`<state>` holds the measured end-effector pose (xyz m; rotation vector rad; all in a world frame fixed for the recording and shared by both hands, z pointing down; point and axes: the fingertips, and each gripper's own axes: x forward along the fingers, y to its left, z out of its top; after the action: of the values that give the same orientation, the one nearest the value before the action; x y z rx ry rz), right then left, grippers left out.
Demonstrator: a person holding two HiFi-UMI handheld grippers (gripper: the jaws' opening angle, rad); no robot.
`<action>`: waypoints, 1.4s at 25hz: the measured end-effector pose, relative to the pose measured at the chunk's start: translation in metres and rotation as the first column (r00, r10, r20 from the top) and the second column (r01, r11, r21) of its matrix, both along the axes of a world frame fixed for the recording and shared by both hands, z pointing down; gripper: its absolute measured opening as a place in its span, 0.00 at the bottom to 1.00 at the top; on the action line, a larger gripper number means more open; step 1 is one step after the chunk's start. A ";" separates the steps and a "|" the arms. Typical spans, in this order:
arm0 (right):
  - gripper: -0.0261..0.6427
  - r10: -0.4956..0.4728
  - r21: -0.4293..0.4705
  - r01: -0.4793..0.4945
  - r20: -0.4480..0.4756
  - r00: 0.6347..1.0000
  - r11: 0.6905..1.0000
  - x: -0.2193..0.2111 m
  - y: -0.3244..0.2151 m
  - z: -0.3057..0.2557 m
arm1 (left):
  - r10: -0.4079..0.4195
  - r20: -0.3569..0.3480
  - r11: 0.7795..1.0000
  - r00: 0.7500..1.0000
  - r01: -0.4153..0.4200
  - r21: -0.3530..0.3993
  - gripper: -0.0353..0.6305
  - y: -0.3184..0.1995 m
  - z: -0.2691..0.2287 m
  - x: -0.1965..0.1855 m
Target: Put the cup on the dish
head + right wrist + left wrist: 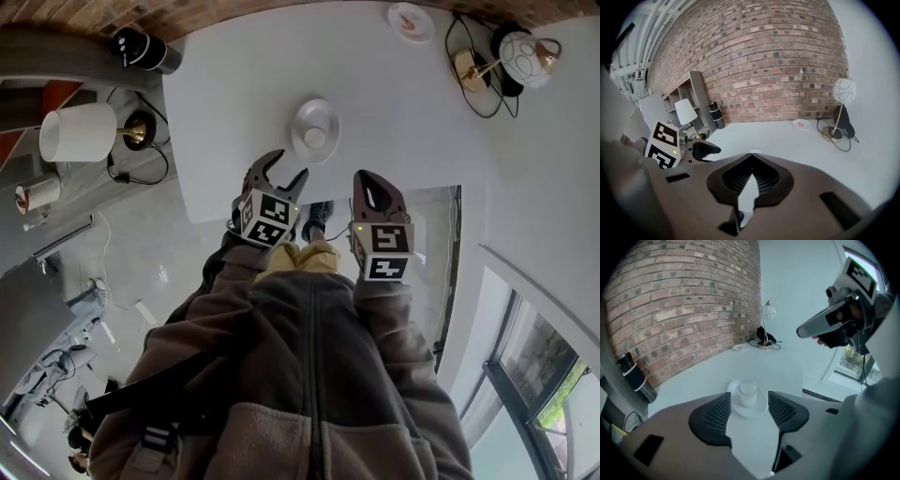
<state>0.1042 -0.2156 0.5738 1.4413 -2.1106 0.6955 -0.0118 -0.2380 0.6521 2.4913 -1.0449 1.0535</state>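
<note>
A white cup [314,138] stands upright in the middle of a white dish [314,112] on the white table [244,84], near its front edge. My left gripper [286,167] hovers just short of the dish, open, with nothing between its fingers. In the left gripper view the cup [748,390] and dish [757,409] sit just beyond the spread jaws of that gripper [749,397]. My right gripper [367,178] hangs to the right of the dish, shut and empty; in its own view the tips of this gripper [751,157] meet.
A small plate [411,21] and a globe lamp [525,56] with cables stand at the table's far right. A black flask [141,49] and a white-shaded lamp [80,131] are off to the left. A brick wall [778,56] runs behind the table.
</note>
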 end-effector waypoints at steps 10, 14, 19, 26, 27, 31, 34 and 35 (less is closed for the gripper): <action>0.04 -0.009 0.157 0.011 -0.013 1.000 0.988 -0.014 -0.013 -0.074 | -0.079 -0.146 0.971 0.986 0.109 0.212 0.32 -0.032 -0.138 -0.016; 0.04 -0.025 0.220 0.026 -0.007 1.000 0.975 -0.024 -0.014 -0.112 | -0.098 -0.210 0.950 0.973 0.155 0.273 0.21 -0.038 -0.184 -0.022; 0.04 -0.015 0.301 0.021 -0.024 1.000 0.953 -0.016 -0.017 -0.151 | -0.104 -0.265 0.923 0.959 0.192 0.332 0.06 -0.041 -0.232 -0.028; 0.04 0.015 0.441 -0.005 -0.019 1.000 0.898 -0.012 -0.024 -0.221 | -0.149 -0.421 0.901 0.895 0.298 0.315 0.06 -0.048 -0.305 -0.037; 0.04 0.014 0.459 0.000 -0.026 1.000 0.888 -0.012 -0.024 -0.231 | -0.147 -0.430 0.895 0.891 0.305 0.326 0.06 -0.049 -0.317 -0.037; 0.04 0.007 0.511 0.013 -0.038 0.999 0.859 -0.016 -0.026 -0.259 | -0.131 -0.461 0.883 0.878 0.315 0.349 0.06 -0.053 -0.347 -0.033; 0.04 0.010 0.547 0.012 -0.037 0.999 0.837 -0.013 -0.030 -0.275 | -0.117 -0.478 0.871 0.871 0.321 0.372 0.06 -0.057 -0.364 -0.031; 0.04 0.014 0.560 0.008 -0.036 0.999 0.828 -0.011 -0.031 -0.280 | -0.112 -0.482 0.866 0.869 0.323 0.381 0.06 -0.059 -0.370 -0.031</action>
<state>0.0934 -0.2464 0.2938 1.7274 -2.3974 0.0214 -0.0424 -0.2967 0.2825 2.6641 -1.5035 0.1455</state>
